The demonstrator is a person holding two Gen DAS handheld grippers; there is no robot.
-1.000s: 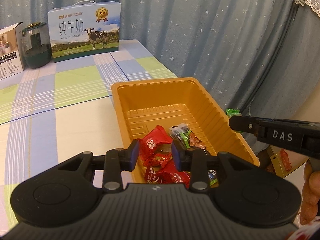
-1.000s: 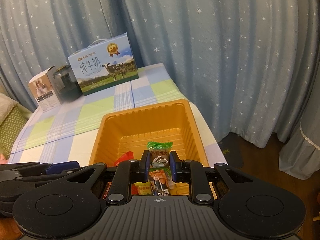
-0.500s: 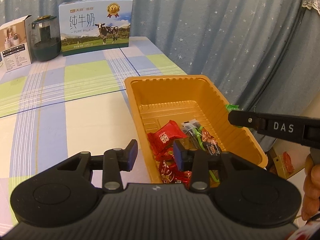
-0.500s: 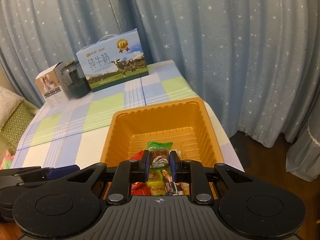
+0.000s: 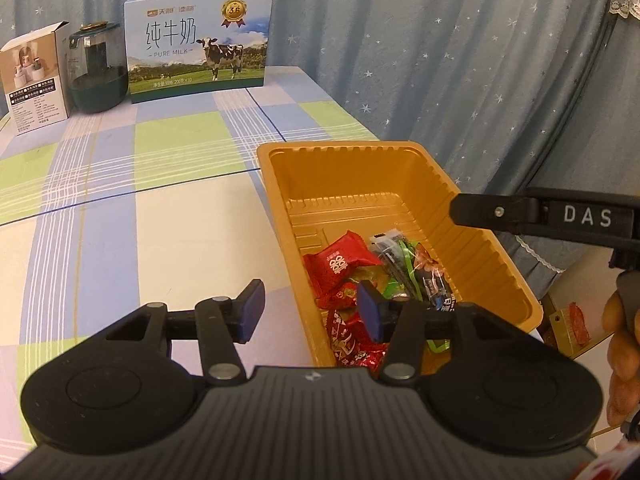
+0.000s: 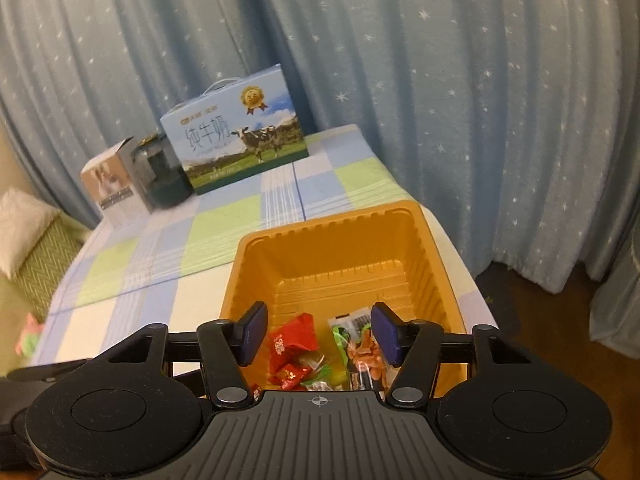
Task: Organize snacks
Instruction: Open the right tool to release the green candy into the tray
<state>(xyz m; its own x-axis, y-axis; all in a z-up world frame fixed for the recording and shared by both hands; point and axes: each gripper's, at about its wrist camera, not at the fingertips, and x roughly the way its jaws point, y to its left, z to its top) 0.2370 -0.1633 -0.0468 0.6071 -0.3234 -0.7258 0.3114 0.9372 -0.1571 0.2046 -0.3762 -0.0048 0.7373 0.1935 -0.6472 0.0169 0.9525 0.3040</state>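
Note:
An orange plastic tray point(image 5: 360, 176) sits at the table's right edge, also in the right wrist view point(image 6: 340, 256). Its near end holds several wrapped snacks: red packets point(image 5: 340, 260), clear and green packets point(image 5: 404, 264); they also show in the right wrist view as red packets point(image 6: 294, 340) and green and clear packets point(image 6: 352, 340). My left gripper point(image 5: 310, 312) is open and empty, straddling the tray's left wall. My right gripper point(image 6: 318, 334) is open and empty above the snacks; its finger point(image 5: 520, 210) shows over the tray's right rim.
A milk carton box point(image 5: 198, 66), a dark jar point(image 5: 96, 72) and a small white box point(image 5: 34, 80) stand at the table's far end. The checked tablecloth point(image 5: 140, 200) spreads left of the tray. Starred blue curtains point(image 5: 440, 48) hang behind and to the right.
My right gripper has opened and let go of the green packet, which is now in the tray. My left gripper has opened wider and shifted left across the tray's wall.

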